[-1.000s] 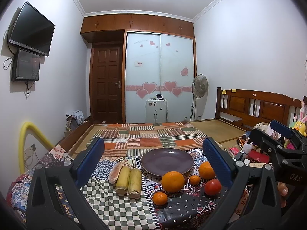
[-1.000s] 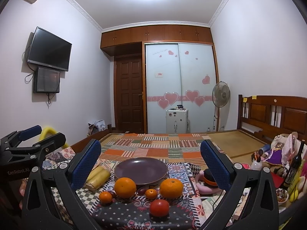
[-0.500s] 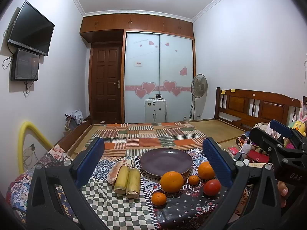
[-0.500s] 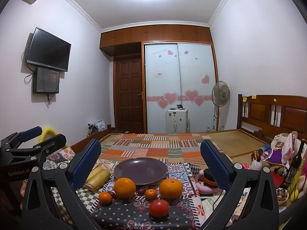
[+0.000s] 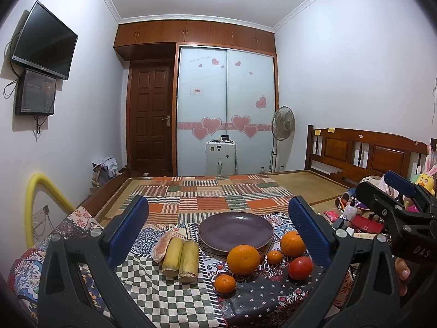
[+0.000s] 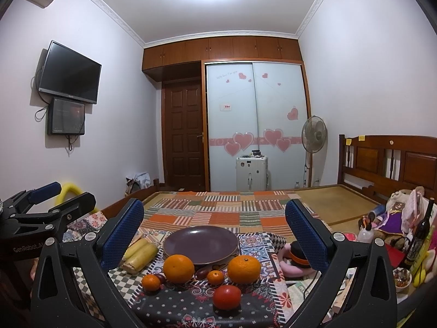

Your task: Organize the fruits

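- The left gripper [image 5: 218, 216] is held above the near end of the patterned cloth [image 5: 169, 298], its blue pads spread wide with nothing between them
- Far left on the cloth lie a pinkish piece, perhaps a sweet potato [image 5: 161, 246], and two yellow-green cane pieces [image 5: 181, 257] side by side, touching
- The purple plate [image 5: 235, 231] sits behind the fruit, bare
- Just in front of the plate are a large orange [image 5: 243, 256], a small mandarin [image 5: 224, 283] nearest the camera, a tiny mandarin [image 5: 274, 257], a second orange [image 5: 292, 243] and a red tomato [image 5: 300, 268], all on the cloth
- The right gripper [image 6: 214, 220] is likewise wide apart and holds nothing, facing the same fruit
- Far right, a dark bottle [image 6: 419, 235] stands beside soft toys [image 6: 396, 213]
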Motion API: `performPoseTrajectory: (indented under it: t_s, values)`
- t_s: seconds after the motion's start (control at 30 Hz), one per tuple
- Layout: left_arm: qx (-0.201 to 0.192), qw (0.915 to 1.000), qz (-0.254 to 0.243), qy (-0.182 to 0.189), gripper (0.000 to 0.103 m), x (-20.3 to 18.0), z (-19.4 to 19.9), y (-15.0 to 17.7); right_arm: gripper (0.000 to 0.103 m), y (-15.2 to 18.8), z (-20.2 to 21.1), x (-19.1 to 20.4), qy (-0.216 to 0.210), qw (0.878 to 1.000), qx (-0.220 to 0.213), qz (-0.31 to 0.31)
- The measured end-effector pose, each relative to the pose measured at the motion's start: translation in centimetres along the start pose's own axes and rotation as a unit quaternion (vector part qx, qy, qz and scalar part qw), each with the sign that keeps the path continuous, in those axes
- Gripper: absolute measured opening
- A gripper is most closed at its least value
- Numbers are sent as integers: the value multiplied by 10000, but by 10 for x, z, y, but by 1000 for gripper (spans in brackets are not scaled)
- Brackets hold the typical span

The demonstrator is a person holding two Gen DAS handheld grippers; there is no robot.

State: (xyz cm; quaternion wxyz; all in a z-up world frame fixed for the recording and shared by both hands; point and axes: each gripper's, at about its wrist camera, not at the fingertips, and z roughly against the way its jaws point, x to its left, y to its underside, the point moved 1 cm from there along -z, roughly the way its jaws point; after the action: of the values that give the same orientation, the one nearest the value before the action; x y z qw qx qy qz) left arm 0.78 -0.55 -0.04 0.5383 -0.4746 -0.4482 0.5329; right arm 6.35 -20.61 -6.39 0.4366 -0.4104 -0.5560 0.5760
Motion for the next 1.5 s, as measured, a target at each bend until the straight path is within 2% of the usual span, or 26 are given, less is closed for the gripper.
performPoseTrajectory:
  t_s: [0.47,0.77,0.9,1.0,1.13,1.37,1.5]
  values:
    - [-34,10000,2,8,103,-2,0,0,103,-2,1,2,-7,10000,-22,-25]
    - [-31,10000,2,37,100,0,-3,5,103,11,-12,-5,13,9995,326,35]
    - [212,9998,-10,66,87,5,-15,11,98,23,-20,-14,65,9983,577,4]
    - [403,9992,-33,45,85,8,-26,18,89,32,-29,-23,131,9966,818,2]
    - [842,9964,-48,79,73,12,-47,31,77,47,-45,-36,141,9923,1232,-37]
    - [1555,9874,42,300,71,14,-88,60,75,73,-67,-47,213,9833,1805,-14]
    - [1841,9819,84,424,71,9,-110,70,75,82,-81,-54,75,9779,2087,-101]
